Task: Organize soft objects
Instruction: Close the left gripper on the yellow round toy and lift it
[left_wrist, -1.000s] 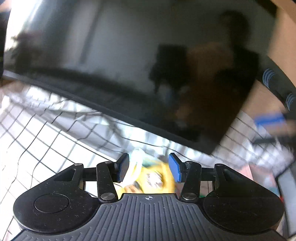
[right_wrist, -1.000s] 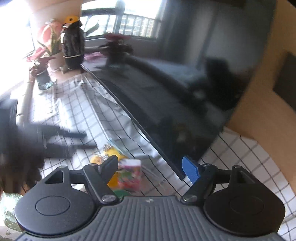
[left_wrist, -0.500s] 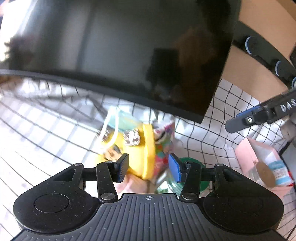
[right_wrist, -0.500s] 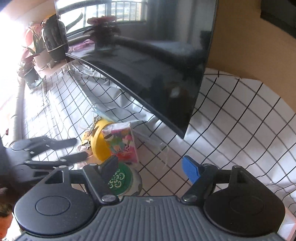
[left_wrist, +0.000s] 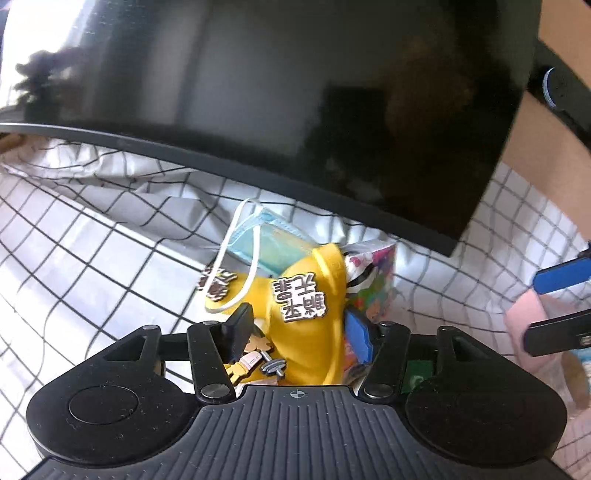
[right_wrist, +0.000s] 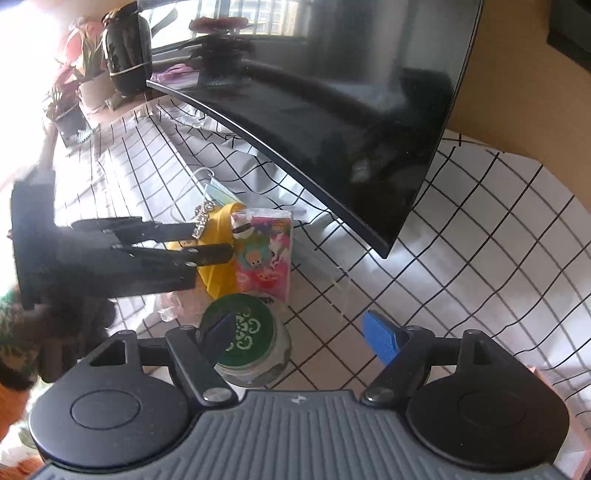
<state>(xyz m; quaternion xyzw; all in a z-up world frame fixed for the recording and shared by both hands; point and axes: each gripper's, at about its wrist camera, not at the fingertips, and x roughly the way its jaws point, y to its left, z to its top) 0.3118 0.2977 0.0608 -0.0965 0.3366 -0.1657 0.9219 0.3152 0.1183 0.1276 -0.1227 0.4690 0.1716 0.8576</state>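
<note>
Where grid cloth (left_wrist: 92, 266) wrinkles, floppy yellow hat (left_wrist: 303, 295).

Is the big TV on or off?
Off, it looks like. The TV screen is dark with no picture, only reflections of the window and plants in its glass.

A home living room is indicated. A large curved television (right_wrist: 332, 110) is stood on a surface covered with a white black-grid cloth (right_wrist: 480, 240). A sofa and a railed balcony window are reflected in the screen. Potted plants (right_wrist: 74, 85) and a dark vase (right_wrist: 127, 55) are seen at the sunlit far end, against a tan wall (right_wrist: 517, 74).
</note>
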